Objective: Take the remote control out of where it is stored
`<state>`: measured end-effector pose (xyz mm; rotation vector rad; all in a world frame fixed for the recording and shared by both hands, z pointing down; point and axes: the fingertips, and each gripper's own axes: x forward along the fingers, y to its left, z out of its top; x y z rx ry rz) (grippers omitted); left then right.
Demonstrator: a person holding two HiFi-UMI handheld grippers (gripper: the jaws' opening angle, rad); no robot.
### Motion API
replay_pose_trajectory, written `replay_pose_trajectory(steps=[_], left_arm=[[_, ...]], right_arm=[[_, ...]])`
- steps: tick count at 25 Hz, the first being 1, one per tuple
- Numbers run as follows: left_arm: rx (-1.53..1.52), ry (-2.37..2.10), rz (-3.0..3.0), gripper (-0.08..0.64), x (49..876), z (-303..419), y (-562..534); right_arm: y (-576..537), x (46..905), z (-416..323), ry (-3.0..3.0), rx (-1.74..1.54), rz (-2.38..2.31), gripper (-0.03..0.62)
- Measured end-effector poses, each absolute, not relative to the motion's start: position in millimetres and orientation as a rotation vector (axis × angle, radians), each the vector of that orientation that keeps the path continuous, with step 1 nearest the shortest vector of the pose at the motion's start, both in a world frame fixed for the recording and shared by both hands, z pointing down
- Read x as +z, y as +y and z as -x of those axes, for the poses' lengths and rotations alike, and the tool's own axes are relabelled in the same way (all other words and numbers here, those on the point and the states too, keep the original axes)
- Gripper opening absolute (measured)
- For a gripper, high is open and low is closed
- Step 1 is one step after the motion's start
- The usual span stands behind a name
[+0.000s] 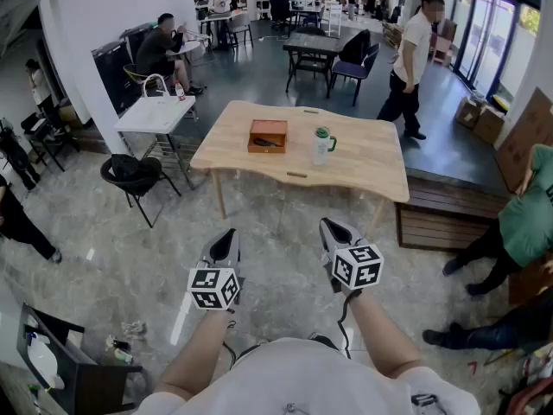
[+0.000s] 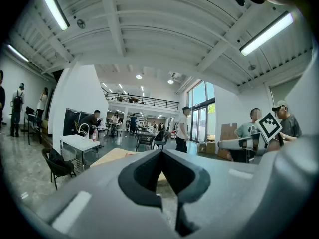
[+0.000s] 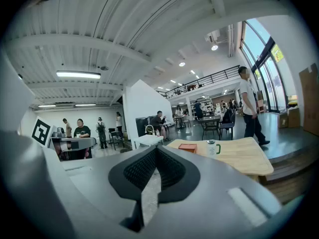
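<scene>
A small open brown wooden box sits on a light wooden table a few steps ahead of me. A dark, flat thing inside it looks like the remote control. The box also shows in the right gripper view. My left gripper and right gripper hang side by side over the floor, well short of the table. Both are shut with nothing between the jaws. In the gripper views, the tips of the left gripper and of the right gripper meet.
A white mug with a green lid stands right of the box. A black chair and a white side table stand left of the wooden table. A dark wooden step lies to its right. People stand at the right edge and further back.
</scene>
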<state>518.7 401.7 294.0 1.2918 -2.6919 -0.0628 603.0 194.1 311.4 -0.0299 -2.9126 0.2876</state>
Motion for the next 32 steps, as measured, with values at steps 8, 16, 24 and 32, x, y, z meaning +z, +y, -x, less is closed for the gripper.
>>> replay_pose_trajectory(steps=[8,16,24,32], left_arm=[[-0.065,-2.683,-1.282,0.000,301.6,-515.4,405.5],[-0.065,-2.675,-1.283,0.002,306.5,-505.1,408.4],[-0.067,-2.659,-1.279,0.000,316.7,-492.4,427.4],[-0.076,-2.626,-1.287,0.000,333.3,-471.8,462.8]], right_arm=[[198.5,312.8,-602.0,-2.916,0.276,0.036,0.026],[201.4,318.1,-593.6,-2.906,0.280,0.032,0.026],[214.6,331.2,-586.4,-2.869,0.298,0.013,0.026],[246.5,348.5,-571.2,-2.822,0.317,-0.015,0.026]])
